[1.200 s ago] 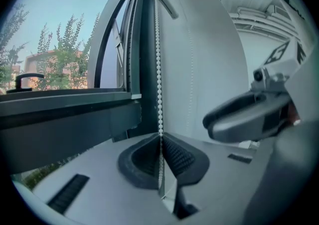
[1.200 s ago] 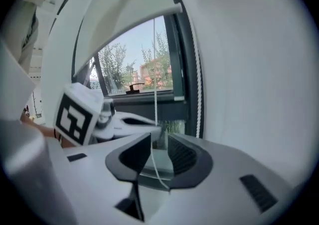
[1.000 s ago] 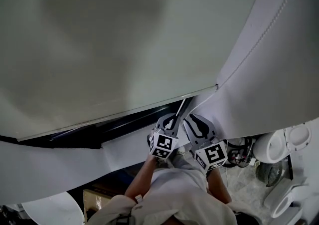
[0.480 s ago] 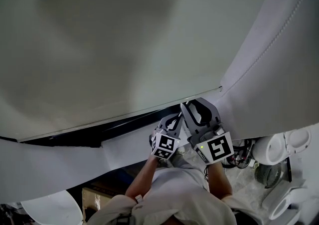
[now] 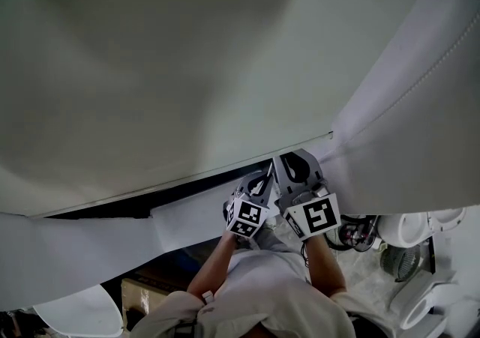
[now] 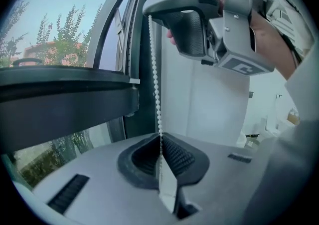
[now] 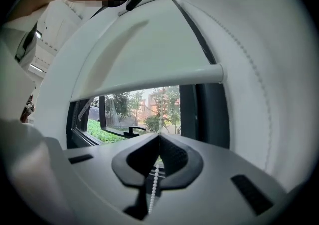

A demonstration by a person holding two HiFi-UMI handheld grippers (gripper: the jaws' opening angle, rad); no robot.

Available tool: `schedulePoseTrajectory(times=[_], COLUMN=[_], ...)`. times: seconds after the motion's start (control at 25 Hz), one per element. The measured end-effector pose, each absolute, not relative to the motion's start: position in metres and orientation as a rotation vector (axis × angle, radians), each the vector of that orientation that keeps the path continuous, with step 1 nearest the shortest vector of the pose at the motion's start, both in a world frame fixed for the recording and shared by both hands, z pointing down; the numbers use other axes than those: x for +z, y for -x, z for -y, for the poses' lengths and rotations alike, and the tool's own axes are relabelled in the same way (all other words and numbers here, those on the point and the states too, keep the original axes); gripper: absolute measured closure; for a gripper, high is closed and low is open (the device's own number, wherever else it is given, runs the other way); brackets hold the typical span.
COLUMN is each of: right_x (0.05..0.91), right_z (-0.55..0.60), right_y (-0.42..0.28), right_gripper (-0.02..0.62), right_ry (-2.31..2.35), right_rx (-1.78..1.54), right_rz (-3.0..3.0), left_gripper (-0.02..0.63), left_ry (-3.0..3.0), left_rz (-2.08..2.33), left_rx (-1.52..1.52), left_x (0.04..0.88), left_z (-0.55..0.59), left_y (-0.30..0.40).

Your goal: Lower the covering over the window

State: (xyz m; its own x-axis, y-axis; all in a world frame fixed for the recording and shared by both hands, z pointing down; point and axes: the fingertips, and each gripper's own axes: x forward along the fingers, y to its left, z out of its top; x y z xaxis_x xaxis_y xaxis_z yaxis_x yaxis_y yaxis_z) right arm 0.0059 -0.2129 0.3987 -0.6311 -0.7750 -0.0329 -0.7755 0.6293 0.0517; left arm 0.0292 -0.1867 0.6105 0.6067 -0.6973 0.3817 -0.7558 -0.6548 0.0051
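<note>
The right claw (image 5: 288, 157) has come up from beside the left claw (image 5: 257, 179) and now sits just above it, and its jaws have just been closing. They now meet on the bead chain (image 6: 155, 69). In the right gripper view the white beads run down out of the pinched pads and hang below them.

The left claw is closed on the same chain lower down. In the left gripper view the chain rises straight from between its ribbed pads to the tip of the right claw overhead, drawn into a straight line between the two. A hand (image 6: 271, 37) wraps the right claw's body behind the marker cube.

The blind (image 7: 149, 52) hangs above and ahead of the right claw. It is a pale sheet ending in a round bottom bar (image 7: 149, 80), and that bar sits part-way down the window (image 7: 144, 107). Below the bar the glass is uncovered, showing trees, grass and a dark window handle (image 7: 130, 130) just above the claw's tips. In the head view the blind fills the upper frame, and both claws sit just under its lower right corner.

To the right of the claws a white cloth with a stitched seam (image 5: 420, 97) sweeps down beside the dark window frame (image 6: 142, 89). Below the claws, the person's pale sleeves (image 5: 270, 284) reach up to them.
</note>
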Motion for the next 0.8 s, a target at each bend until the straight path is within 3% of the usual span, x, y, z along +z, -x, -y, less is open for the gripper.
schedulePoseTrajectory(times=[0.8], right_x=[0.501], right_z=[0.243], right_y=[-0.005], right_gripper=[0.600], right_ry=[1.458], right_rx=[-0.186], right_rz=[-2.911], left_gripper=[0.584], left_ry=[-2.555], left_rz=[1.013], left_rx=[0.668], left_x=[0.687], left_z=[0.155], left_y=[-0.025])
